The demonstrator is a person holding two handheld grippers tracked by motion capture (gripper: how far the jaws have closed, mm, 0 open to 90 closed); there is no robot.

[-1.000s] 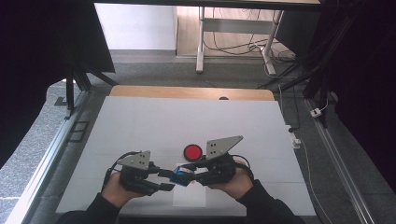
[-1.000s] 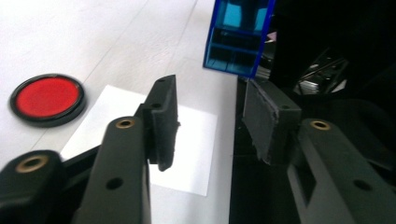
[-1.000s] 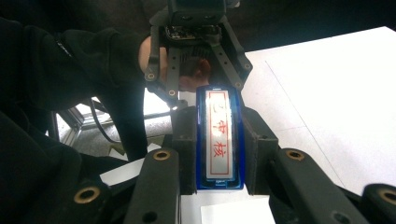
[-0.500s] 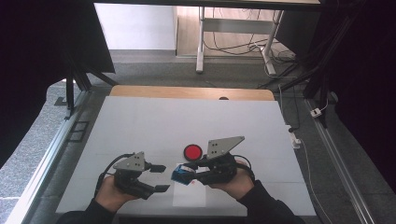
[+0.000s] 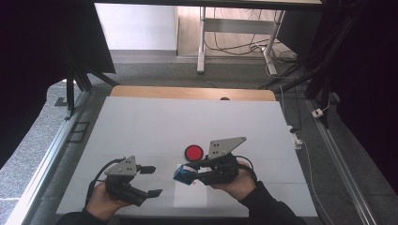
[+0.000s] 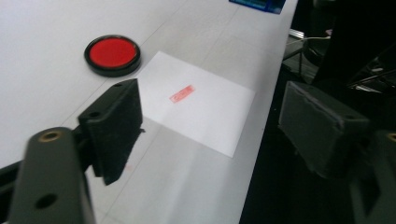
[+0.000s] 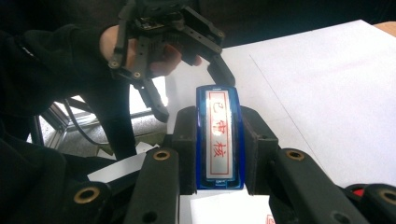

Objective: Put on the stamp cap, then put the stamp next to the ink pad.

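The right gripper (image 5: 191, 174) pinches the blue stamp (image 5: 183, 174) at lower centre, above the paper sheet (image 5: 190, 198), long axis along its jaws. The left gripper (image 5: 151, 181) sits spread at lower left, farther off.

The red print on the sheet of paper (image 6: 196, 109) is too small and soft to read from the left gripper view. The blue stamp (image 7: 219, 140) has its sides covered by the right gripper (image 7: 218, 154) — its underside cannot be seen. In the high view the stamp (image 5: 184, 174) is tiny, its label unreadable. The person's forearms run off the bottom edge — both sleeves are cut short.
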